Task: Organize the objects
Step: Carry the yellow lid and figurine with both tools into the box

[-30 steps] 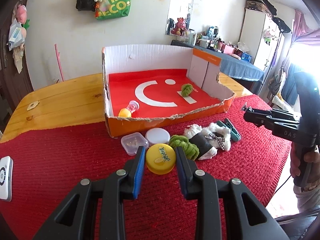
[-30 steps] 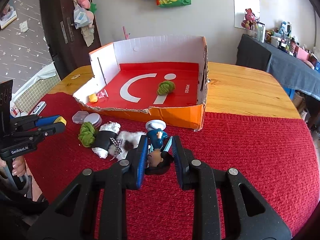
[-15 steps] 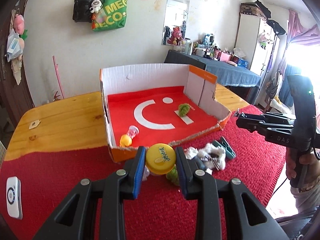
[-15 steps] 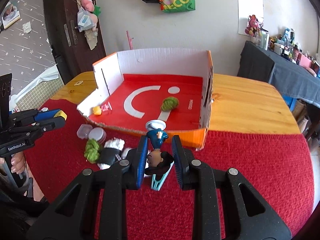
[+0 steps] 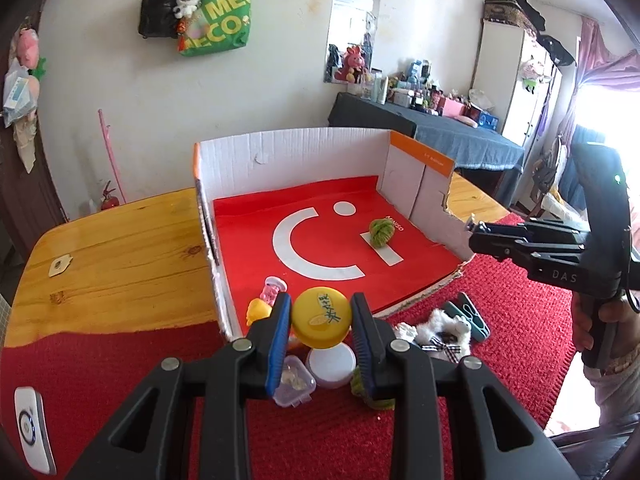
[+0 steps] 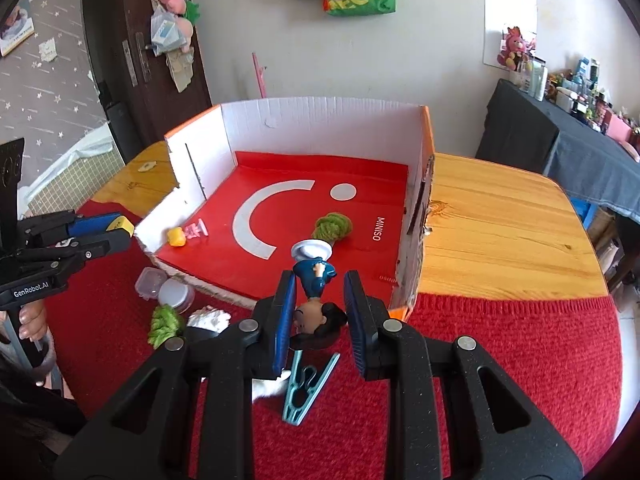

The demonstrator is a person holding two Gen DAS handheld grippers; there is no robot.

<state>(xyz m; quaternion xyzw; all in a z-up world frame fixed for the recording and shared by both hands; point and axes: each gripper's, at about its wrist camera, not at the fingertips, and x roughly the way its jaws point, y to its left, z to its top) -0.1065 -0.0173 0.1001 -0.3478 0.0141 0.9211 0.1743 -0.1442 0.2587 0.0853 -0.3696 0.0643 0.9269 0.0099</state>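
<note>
The round yellow lid (image 5: 321, 317), smooth and shiny plastic with a little drawing on top, sits squeezed between the blue ridged pads of the left gripper (image 5: 321, 322). It hangs over the near edge of the cardboard box (image 5: 288, 152). A second ago it hung lower, over the bumpy red cloth (image 5: 512, 320), and the box looked farther off.

The right gripper (image 6: 319, 312) is clenched on a small toy figure (image 6: 316, 280) with a blue body, dark hair and a flat white base. The figure pokes out toward 12 o'clock, over the box's near edge. Earlier it was still over the cloth.

The box is open at the top, with white ribbed walls, orange edges and a smooth red floor with a white smile shape. Inside lie a fuzzy green yarn ball (image 5: 382, 232) at 2 o'clock and a small yellow toy (image 6: 176, 236) at 9 o'clock.

On the cloth at 6 o'clock of the box lie a clear tub (image 5: 294, 384), a white round jar (image 5: 332, 362), a fluffy white thing (image 5: 436, 328) and a teal clothes peg (image 6: 306, 388). The table (image 5: 120, 256) is shiny yellow wood.
</note>
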